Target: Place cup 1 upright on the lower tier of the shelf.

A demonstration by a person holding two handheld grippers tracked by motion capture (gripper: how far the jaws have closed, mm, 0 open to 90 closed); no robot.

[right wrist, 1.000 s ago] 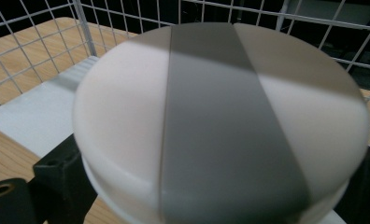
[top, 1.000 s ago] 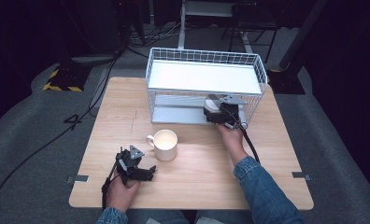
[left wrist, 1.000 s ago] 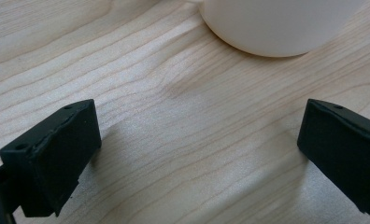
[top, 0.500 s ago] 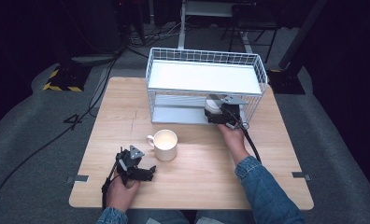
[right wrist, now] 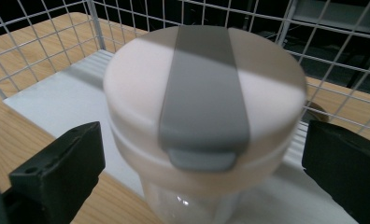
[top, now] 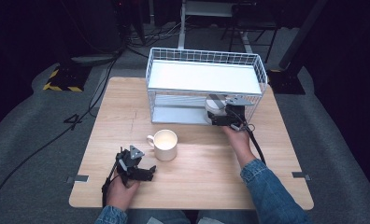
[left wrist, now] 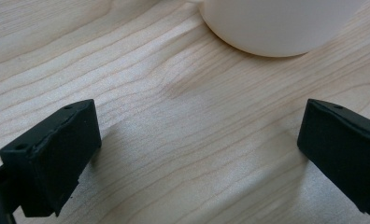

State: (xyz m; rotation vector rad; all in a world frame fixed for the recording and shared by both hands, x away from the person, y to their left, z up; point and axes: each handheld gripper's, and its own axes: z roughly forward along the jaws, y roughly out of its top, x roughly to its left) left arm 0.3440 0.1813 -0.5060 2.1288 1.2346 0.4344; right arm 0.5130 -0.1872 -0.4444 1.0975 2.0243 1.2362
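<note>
Change since the earlier frames: my right tool [top: 219,113] has edged slightly leftward at the wire rack's [top: 204,58] lower shelf; all else unchanged. Container [right wrist: 204,121], white, grey-strapped lid: standing on that shelf, between the right tool's parted jaws, not clamped. Left tool [top: 145,171]: jaws apart, resting low on the tabletop [top: 202,172]. Mug [top: 164,144]: just beyond it.

High view overlooks the table [top: 197,186]; both tool views sit close.
</note>
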